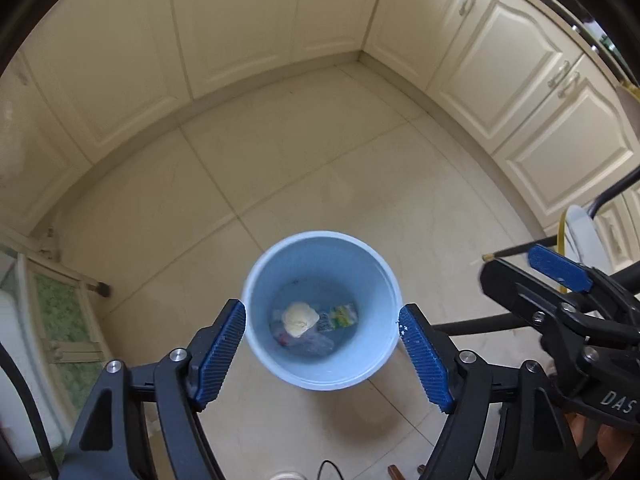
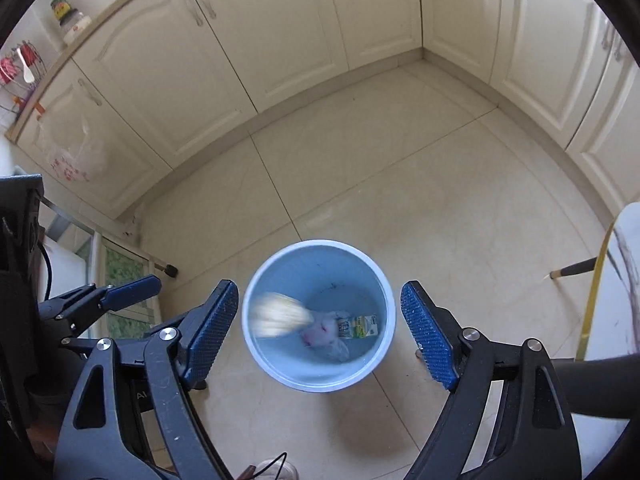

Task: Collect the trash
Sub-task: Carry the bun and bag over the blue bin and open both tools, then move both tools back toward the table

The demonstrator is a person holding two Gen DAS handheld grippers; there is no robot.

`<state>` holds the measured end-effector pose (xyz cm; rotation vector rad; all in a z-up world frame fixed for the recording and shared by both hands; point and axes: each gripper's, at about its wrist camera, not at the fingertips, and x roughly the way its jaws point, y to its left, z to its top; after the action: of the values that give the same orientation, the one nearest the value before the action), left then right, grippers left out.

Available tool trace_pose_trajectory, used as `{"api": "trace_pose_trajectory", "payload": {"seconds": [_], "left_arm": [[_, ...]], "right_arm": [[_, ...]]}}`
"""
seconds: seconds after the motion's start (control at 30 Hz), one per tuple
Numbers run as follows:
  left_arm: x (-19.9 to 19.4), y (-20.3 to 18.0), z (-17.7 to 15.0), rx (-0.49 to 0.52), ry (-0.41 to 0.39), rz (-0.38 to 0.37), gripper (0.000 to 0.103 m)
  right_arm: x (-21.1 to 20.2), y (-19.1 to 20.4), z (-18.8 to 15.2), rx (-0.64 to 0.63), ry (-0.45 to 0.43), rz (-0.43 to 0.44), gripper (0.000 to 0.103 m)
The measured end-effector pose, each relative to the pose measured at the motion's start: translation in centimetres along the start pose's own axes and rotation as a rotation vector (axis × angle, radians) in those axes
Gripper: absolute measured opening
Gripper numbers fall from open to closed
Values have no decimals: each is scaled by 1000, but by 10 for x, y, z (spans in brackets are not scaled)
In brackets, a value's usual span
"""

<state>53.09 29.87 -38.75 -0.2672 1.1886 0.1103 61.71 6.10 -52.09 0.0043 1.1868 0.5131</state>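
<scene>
Both my tongs hang over the bin, low centre of each frame. My left tongs gape wide, nothing between the pads; my right tongs gape the same, also empty. In the right view a pale wad shows blurred at the bin's left inner wall, I judge mid-drop; in the left view it sits on the bottom beside a green carton and clear wrap. So this is the drop step. No other trash shows on the floor, so next I must look around for more
</scene>
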Motion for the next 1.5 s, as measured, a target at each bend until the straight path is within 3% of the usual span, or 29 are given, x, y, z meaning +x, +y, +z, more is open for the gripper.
{"api": "trace_pose_trajectory", "payload": {"seconds": [0.27, 0.43, 0.63, 0.83, 1.07, 1.4, 1.5], "left_arm": [[-112, -6, -37, -14, -179, 78, 75], [-202, -18, -74, -9, -346, 123, 80], [-307, -63, -131, 24, -557, 116, 88], [-384, -120, -225, 72, -736, 56, 96], [-431, -149, -336, 134, -880, -18, 102], [-492, -152, -495, 203, -1013, -84, 102], [-502, -151, -524, 240, -1058, -83, 102]], "right_arm": [[-74, 36, 2, -33, -108, 40, 83], [-154, 69, -9, -77, -234, 40, 89], [-274, 94, -42, -113, -424, -6, 94], [-391, 100, -89, -118, -602, -105, 103], [-508, 104, -154, -100, -769, -198, 103], [-617, 89, -230, -35, -901, -303, 103], [-635, 87, -241, -32, -931, -325, 103]]}}
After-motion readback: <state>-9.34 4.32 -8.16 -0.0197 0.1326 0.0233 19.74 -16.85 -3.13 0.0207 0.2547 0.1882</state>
